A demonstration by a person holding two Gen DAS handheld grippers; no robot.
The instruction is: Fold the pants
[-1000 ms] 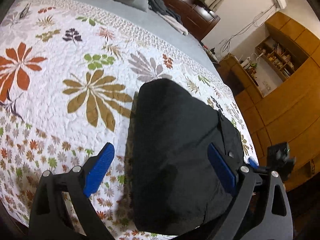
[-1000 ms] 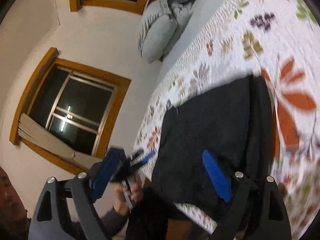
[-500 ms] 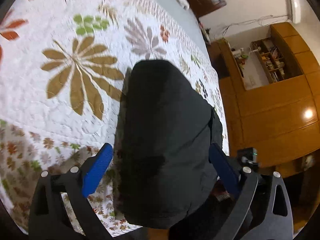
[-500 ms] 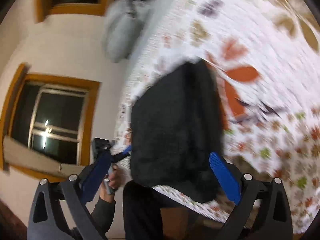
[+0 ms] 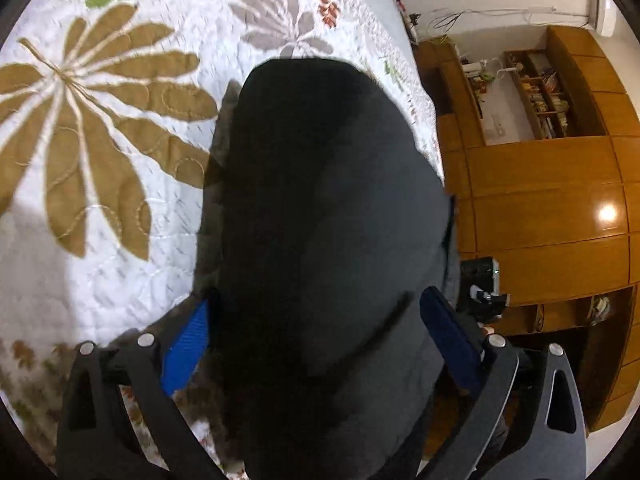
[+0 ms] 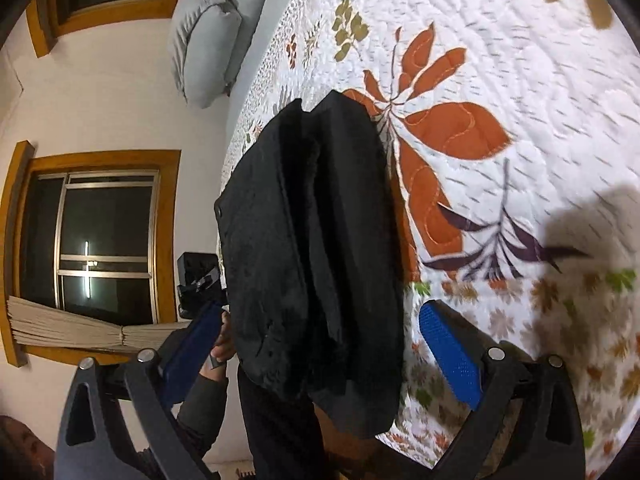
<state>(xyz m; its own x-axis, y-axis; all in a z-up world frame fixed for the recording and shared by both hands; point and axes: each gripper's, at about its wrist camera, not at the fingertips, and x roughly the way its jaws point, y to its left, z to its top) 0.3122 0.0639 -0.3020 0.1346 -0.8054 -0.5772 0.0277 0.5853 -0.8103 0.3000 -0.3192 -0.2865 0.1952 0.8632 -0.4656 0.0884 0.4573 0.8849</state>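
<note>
The black pants [image 5: 320, 220] lie folded in a compact stack near the edge of the floral quilt [image 5: 100, 128]. My left gripper [image 5: 316, 344] is open, its blue pads on either side of the stack's near end. In the right wrist view the pants [image 6: 316, 248] show stacked layers, with the near end hanging past the bed edge. My right gripper [image 6: 324, 352] is open, its pads straddling the stack. The left gripper's body [image 6: 198, 280] shows beyond the stack's left side.
Grey pillows [image 6: 208, 36] lie at the head of the bed. A window [image 6: 92, 240] is in the wall on one side. Wooden cabinets [image 5: 540, 216] and shelves stand on the other side. The person's dark legs [image 6: 280, 432] stand at the bed edge.
Both grippers have moved closer to the folded pants, which now fill more of each view. Both stay open.
</note>
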